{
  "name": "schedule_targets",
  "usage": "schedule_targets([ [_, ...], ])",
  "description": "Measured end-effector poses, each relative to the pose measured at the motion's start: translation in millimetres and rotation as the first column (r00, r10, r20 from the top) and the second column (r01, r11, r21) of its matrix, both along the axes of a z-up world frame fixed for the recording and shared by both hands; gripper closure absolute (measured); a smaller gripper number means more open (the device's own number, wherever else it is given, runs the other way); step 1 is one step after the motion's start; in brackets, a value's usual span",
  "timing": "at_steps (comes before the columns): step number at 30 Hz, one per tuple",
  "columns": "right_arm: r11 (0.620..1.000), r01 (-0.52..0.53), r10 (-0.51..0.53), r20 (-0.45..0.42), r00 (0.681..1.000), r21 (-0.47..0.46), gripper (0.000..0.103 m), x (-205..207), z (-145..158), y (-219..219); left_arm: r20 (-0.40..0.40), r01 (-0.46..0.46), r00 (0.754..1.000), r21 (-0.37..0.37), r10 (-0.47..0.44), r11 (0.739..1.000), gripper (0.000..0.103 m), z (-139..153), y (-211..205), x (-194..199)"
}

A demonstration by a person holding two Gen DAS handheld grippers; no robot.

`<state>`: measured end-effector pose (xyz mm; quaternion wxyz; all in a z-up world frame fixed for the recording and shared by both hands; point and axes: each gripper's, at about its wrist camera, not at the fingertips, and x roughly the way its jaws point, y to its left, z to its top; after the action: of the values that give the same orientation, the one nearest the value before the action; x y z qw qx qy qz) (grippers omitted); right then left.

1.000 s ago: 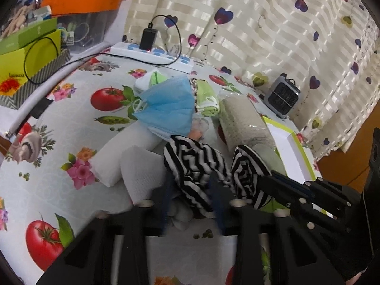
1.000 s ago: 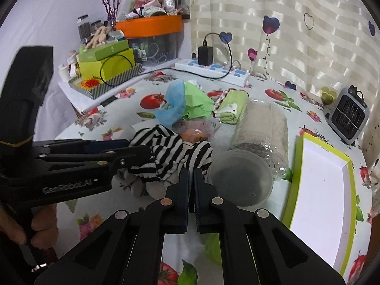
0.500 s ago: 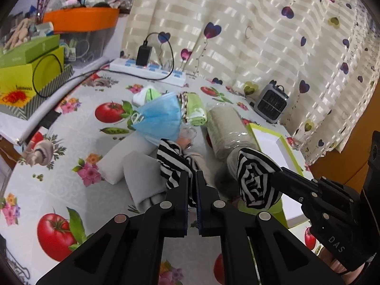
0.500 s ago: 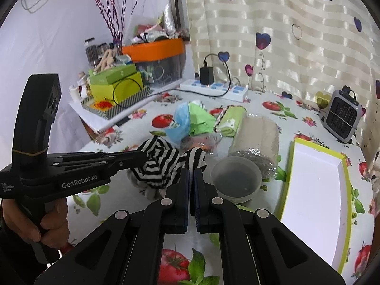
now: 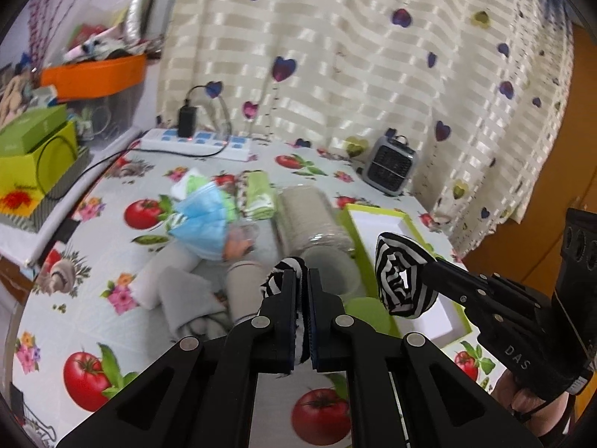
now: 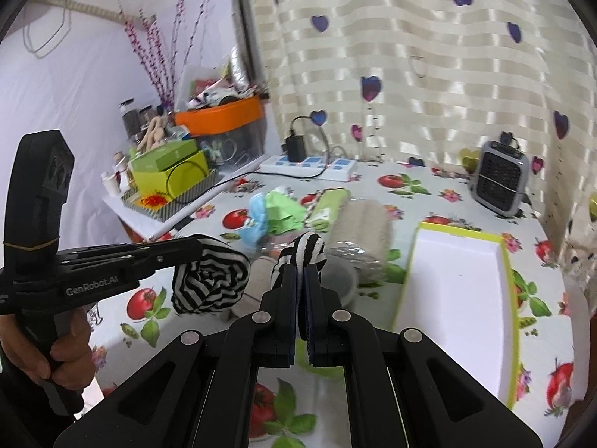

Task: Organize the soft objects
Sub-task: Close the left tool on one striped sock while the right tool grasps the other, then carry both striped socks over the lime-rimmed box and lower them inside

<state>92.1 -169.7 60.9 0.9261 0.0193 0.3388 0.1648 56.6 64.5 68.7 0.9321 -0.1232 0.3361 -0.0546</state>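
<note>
Left gripper (image 5: 303, 280) clamped on one striped sock roll (image 5: 284, 274); right gripper (image 6: 301, 276) clamped on a second striped roll (image 6: 303, 248). Both rolls are lifted off the tablecloth, beside the green-rimmed tray (image 6: 509, 261). Right-hand roll hangs nearer the tray, just off its near-left corner; left-hand roll is farther out. Tray's long axis runs away from the grippers. Right hand likely places first.

Green-rimmed white tray (image 6: 462, 261) sits on the vegetable-print surface (image 6: 429, 190); left of it the clear plastic jar (image 6: 358, 224), behind it the small grey heater (image 6: 498, 179), farther left the white power strip (image 6: 309, 164).
</note>
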Motion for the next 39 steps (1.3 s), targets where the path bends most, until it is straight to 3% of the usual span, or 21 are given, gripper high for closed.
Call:
schedule_targets([
  [14, 0.982, 0.185, -0.185, -0.019, 0.983, 0.033, 0.099, -11.9, -4.6, -86.4, 0.034, 0.218, 0.975, 0.039, -0.219, 0.975, 0.098, 24.9, -93.3, 33.0],
  [27, 0.958, 0.285, -0.279, -0.105, 0.955, 0.043, 0.099, -0.2, -31.6, -136.5, -0.056, 0.338, 0.940, 0.029, -0.336, 0.941, 0.097, -7.0, -153.9, 88.5],
  [31, 0.950, 0.311, -0.306, -0.141, 0.941, 0.015, 0.098, 7.9, -41.9, -144.2, -0.080, 0.356, 0.932, 0.023, -0.353, 0.934, 0.092, -19.9, -163.0, 100.8],
  [34, 0.943, 0.333, -0.330, -0.140, 0.933, -0.007, 0.088, 7.6, -45.2, -149.6, -0.089, 0.365, 0.928, 0.020, -0.362, 0.931, 0.082, -24.1, -167.2, 105.0],
  [36, 0.940, 0.342, -0.340, -0.135, 0.931, -0.008, 0.074, 6.4, -44.7, -153.1, -0.089, 0.374, 0.924, 0.014, -0.371, 0.927, 0.081, -25.2, -169.5, 105.9],
  [39, 0.934, 0.357, -0.356, -0.125, 0.926, -0.009, 0.064, 3.2, -41.5, -156.6, -0.100, 0.375, 0.923, 0.012, -0.372, 0.927, 0.080, -24.8, -168.9, 104.6],
])
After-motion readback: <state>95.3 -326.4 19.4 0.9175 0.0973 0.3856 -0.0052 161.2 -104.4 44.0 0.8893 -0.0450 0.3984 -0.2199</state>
